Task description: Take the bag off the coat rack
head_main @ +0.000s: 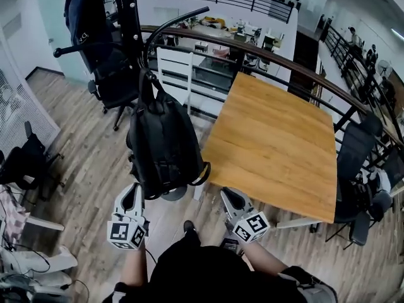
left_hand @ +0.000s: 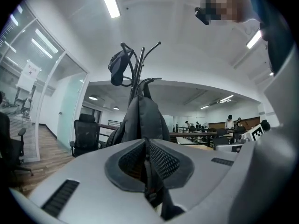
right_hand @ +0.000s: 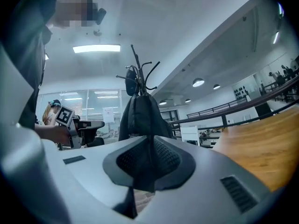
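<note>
A black backpack (head_main: 164, 144) hangs by its top loop from a curved arm of the black coat rack (head_main: 129, 17). A second dark bag (head_main: 85, 11) hangs higher on the rack. My left gripper (head_main: 134, 192) is just below the backpack's lower left corner, jaws shut and empty. My right gripper (head_main: 226, 196) sits to the lower right of the backpack, also shut with nothing in it. In the left gripper view, the shut gripper (left_hand: 147, 146) points level at the backpack (left_hand: 145, 120). The right gripper (right_hand: 150, 146) faces the backpack (right_hand: 142, 118) the same way.
A wooden table (head_main: 278, 144) stands right of the rack, against a dark railing (head_main: 297, 68). Black office chairs stand behind the rack (head_main: 117, 81) and at the table's right end (head_main: 356, 150). A wood floor lies beneath; the person's torso fills the bottom edge.
</note>
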Demonstrator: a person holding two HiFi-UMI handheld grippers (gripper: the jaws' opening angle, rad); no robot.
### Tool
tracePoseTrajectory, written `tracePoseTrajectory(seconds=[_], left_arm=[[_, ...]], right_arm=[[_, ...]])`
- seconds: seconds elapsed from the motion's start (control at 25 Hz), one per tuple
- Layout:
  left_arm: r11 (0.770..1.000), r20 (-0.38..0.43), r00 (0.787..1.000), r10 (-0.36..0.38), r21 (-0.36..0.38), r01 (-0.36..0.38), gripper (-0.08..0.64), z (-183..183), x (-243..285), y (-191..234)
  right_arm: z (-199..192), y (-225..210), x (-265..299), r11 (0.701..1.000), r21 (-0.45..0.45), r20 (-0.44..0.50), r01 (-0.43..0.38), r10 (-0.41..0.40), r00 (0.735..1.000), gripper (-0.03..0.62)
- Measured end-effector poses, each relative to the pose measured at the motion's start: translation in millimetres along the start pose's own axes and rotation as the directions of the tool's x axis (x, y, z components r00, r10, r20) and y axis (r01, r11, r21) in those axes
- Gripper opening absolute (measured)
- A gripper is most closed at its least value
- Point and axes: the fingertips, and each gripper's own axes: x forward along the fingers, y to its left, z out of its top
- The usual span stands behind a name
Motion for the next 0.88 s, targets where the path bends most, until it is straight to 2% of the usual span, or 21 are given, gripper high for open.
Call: tracePoseTrajectory(seconds=[0.08, 0.2, 0.56, 0.76, 0.88], left_arm=[[1.0, 0.008, 1.0, 0.007, 0.019, -0.008, 0.046, 7, 14, 7], [0.999, 0.012, 1.0, 0.025, 0.024, -0.025, 0.106, 13, 35, 23], [0.997, -0.063, 0.997, 0.036, 0.073, -0.031, 0.163, 3, 78, 47], [0.999, -0.096, 0.995, -0.024, 0.046, 0.029, 0.164, -12, 94, 44], [0.999, -0.112, 0.993, -0.035, 0.033, 0.039, 0.164, -23, 97, 46]], right_arm=[[13, -7, 20, 0.999, -0.022, 0.007, -0.036, 0.037, 0.999, 0.062], [28, -14, 55, 0.995, -0.051, 0.001, -0.087, 0.087, 0.996, 0.167], [49, -23, 137, 0.977, -0.096, -0.029, -0.19, 0.188, 0.982, 0.178], [45, -33, 172, 0.976, -0.069, -0.056, -0.206, 0.202, 0.978, 0.178], [38, -32, 187, 0.969, -0.083, -0.095, -0.231, 0.223, 0.97, 0.189]])
